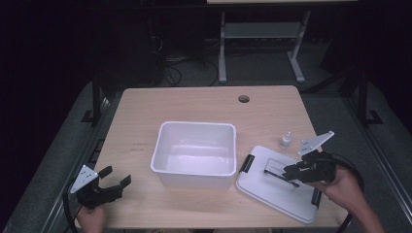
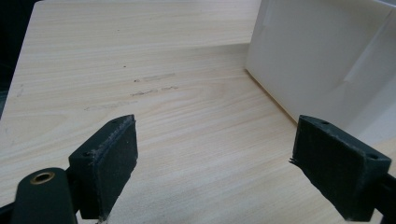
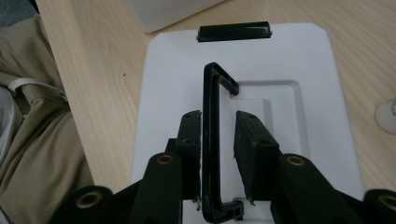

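A white bin [image 1: 194,125] stands open in the middle of the wooden table; its side wall [image 2: 317,56] is seen in the left gripper view. Its white lid [image 1: 272,189] lies flat to the bin's right, black handle [image 1: 277,174] raised. My right gripper [image 1: 290,171] is low over the lid. In the right gripper view the handle [image 3: 211,116] stands between my right gripper's [image 3: 218,115] jaws, close against the left pad, with a gap to the right pad. My left gripper [image 1: 116,175] rests near the table's front left, jaws wide apart [image 2: 215,140], nothing between them.
A small clear bottle [image 1: 286,140] stands just beyond the lid, seen at the right edge [image 3: 386,114] of the right gripper view. Black latches [image 3: 233,31] sit on the lid's ends. A cable hole [image 1: 244,99] is at the table's back. A person's trouser leg [image 3: 28,121] lies beside the front edge.
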